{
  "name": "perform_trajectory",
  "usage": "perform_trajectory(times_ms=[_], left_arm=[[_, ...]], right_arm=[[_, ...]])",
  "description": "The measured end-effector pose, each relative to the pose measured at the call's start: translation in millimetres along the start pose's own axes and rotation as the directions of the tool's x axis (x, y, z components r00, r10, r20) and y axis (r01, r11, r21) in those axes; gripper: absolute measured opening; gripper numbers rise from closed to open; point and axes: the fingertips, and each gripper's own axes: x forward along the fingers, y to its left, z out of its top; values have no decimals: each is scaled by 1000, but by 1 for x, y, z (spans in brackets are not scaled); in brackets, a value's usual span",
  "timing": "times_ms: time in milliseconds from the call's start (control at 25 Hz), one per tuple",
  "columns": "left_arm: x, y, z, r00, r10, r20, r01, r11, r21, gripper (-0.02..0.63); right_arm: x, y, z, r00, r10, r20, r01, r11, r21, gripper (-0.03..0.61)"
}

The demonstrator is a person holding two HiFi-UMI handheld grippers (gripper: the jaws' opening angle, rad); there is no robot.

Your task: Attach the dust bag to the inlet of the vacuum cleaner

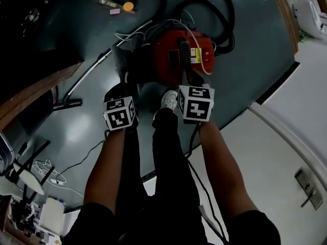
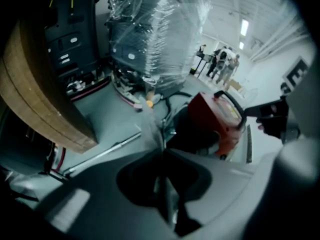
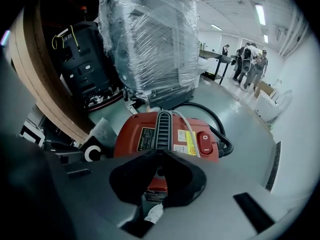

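Observation:
The red vacuum cleaner (image 1: 181, 55) stands on the grey floor ahead of my feet, its black handle strip and red switch on top (image 3: 170, 134). It also shows at the right of the left gripper view (image 2: 220, 119). A flat grey bag-like piece (image 3: 102, 131) lies against the vacuum's left side; a black part with a white ring (image 3: 92, 153) sits below it. I cannot tell if this is the dust bag. My left gripper (image 2: 162, 151) hangs shut and empty, left of the vacuum. The right gripper (image 3: 161, 152) hovers above the vacuum's near end, tips together and holding nothing.
A black hose (image 1: 222, 14) loops behind the vacuum, and a metal wand (image 1: 94, 70) lies on the floor to the left. A plastic-wrapped pallet load (image 3: 147, 44) and black machines (image 3: 82, 59) stand beyond. A curved wooden edge (image 2: 45, 89) is at left. My white shoe (image 1: 168, 100) is near the vacuum.

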Motion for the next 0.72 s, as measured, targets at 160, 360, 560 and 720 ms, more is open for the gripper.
perform_trajectory(times_ms=[160, 360, 560, 720], left_arm=[[7, -5, 4, 1000, -13, -5, 13, 1000, -26, 31], [11, -11, 3, 1000, -9, -14, 9, 1000, -23, 31], [12, -13, 2, 1000, -11, -22, 11, 1000, -17, 31], [13, -18, 2, 999, -21, -32, 21, 1000, 2, 32]], right_arm=[[0, 8, -2, 1000, -8, -1, 8, 998, -62, -2], [-3, 2, -5, 999, 34, 19, -34, 999, -8, -2], [-1, 1, -5, 998, 56, 1, -56, 998, -5, -2], [1, 3, -5, 997, 66, -43, -67, 997, -41, -2]])
